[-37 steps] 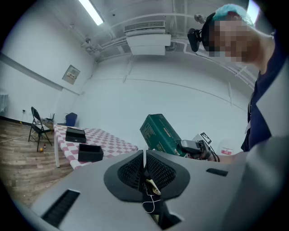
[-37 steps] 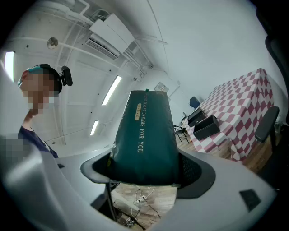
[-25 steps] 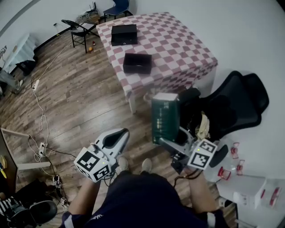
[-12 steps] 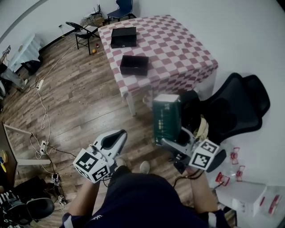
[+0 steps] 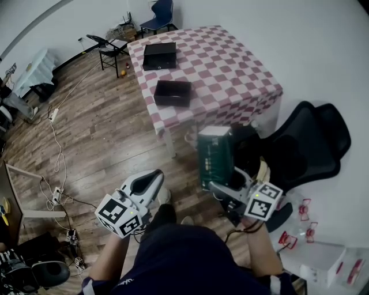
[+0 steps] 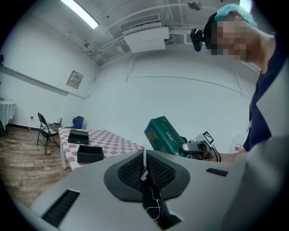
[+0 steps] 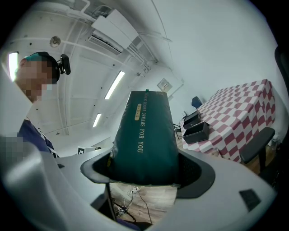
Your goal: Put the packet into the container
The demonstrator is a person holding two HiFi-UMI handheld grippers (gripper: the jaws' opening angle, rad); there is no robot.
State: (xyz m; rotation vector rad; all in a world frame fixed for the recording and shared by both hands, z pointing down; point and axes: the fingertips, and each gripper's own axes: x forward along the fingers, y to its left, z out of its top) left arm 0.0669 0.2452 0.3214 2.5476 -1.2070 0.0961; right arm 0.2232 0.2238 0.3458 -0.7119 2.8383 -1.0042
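Observation:
A dark green packet (image 5: 214,157) stands upright in my right gripper (image 5: 223,185), whose jaws are shut on its lower end; the right gripper view shows the packet (image 7: 144,135) filling the gap between the pads of that gripper (image 7: 144,173). My left gripper (image 5: 151,180) hangs at the lower left, its jaws pressed together with nothing in them (image 6: 144,159). The container, an open black box (image 5: 172,93), sits near the front edge of the checkered table (image 5: 230,63), well ahead of both grippers. It shows too in the left gripper view (image 6: 90,154) and the right gripper view (image 7: 196,132).
A second, closed black box (image 5: 159,56) lies farther back on the table. A black office chair (image 5: 305,144) stands right of the packet. Cables (image 5: 55,144) trail over the wooden floor at the left. A folding chair (image 5: 104,43) and a blue chair (image 5: 161,11) stand beyond.
The view has shifted a little towards the table. Both grippers keep their hold and pose, with the packet still upright in the right one.

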